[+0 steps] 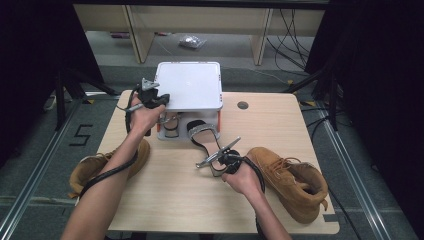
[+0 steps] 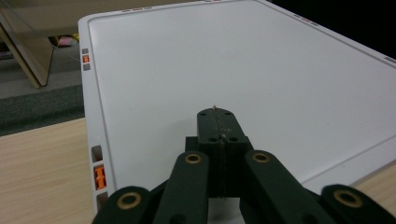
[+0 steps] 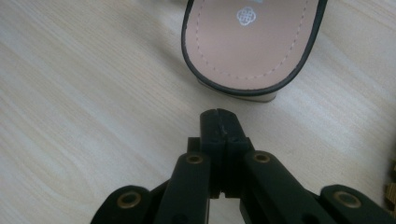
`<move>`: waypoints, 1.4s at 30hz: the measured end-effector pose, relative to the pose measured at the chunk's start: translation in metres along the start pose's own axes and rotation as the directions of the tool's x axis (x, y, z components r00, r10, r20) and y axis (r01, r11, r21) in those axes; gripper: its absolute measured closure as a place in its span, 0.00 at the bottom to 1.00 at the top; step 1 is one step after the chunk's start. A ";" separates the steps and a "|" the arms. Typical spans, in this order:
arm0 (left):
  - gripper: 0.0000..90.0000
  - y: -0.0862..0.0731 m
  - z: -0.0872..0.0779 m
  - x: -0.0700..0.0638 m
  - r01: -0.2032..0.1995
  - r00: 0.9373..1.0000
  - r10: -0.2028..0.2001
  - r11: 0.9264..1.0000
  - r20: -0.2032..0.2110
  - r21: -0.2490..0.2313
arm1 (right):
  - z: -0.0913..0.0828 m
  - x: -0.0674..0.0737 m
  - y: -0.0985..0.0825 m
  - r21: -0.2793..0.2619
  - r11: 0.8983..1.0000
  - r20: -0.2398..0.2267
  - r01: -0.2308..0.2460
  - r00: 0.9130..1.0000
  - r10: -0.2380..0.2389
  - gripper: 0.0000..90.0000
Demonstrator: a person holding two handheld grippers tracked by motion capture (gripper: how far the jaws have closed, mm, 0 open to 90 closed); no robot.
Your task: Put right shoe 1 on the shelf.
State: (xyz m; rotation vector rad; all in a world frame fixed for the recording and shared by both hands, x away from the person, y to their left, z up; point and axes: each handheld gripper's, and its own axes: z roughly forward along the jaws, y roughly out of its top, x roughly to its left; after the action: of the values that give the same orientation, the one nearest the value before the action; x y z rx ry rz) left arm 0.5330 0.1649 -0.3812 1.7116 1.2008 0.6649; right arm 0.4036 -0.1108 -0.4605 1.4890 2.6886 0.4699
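My right gripper [image 3: 218,114] is fully closed, empty, just short of the sandal [image 3: 252,42] on the table [image 3: 70,93]. It looks light with a stiff sole; I'd pinch the sole edge or a strap. Farther off, my left gripper [image 2: 217,113], also closed and empty, sits over the white box lid [image 2: 233,60], smooth and probably slippery.

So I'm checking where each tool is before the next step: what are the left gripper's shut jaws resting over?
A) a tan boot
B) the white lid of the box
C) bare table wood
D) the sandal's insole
B: in the left gripper view the left gripper, jaws closed together, lies over the flat white lid of the box, with the wooden table off to the side.
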 end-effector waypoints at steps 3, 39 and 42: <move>0.99 0.000 0.000 0.000 -0.001 1.000 0.001 1.000 0.000 0.003 | 0.002 0.001 0.001 -0.012 1.000 0.007 0.005 1.000 -0.005 1.00; 0.99 0.001 0.000 0.000 -0.010 1.000 0.010 1.000 0.000 0.008 | 0.013 0.010 0.022 -0.067 0.997 -0.010 0.044 0.999 -0.045 1.00; 0.99 0.001 0.000 0.000 -0.010 1.000 0.010 1.000 0.001 0.008 | 0.015 0.012 0.027 -0.082 0.995 -0.015 0.057 0.998 -0.059 1.00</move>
State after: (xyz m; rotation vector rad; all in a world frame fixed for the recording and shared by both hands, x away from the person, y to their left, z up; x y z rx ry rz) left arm 0.5338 0.1642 -0.3802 1.7256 1.1967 0.6661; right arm 0.4222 -0.0834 -0.4656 1.3885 2.6815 0.5848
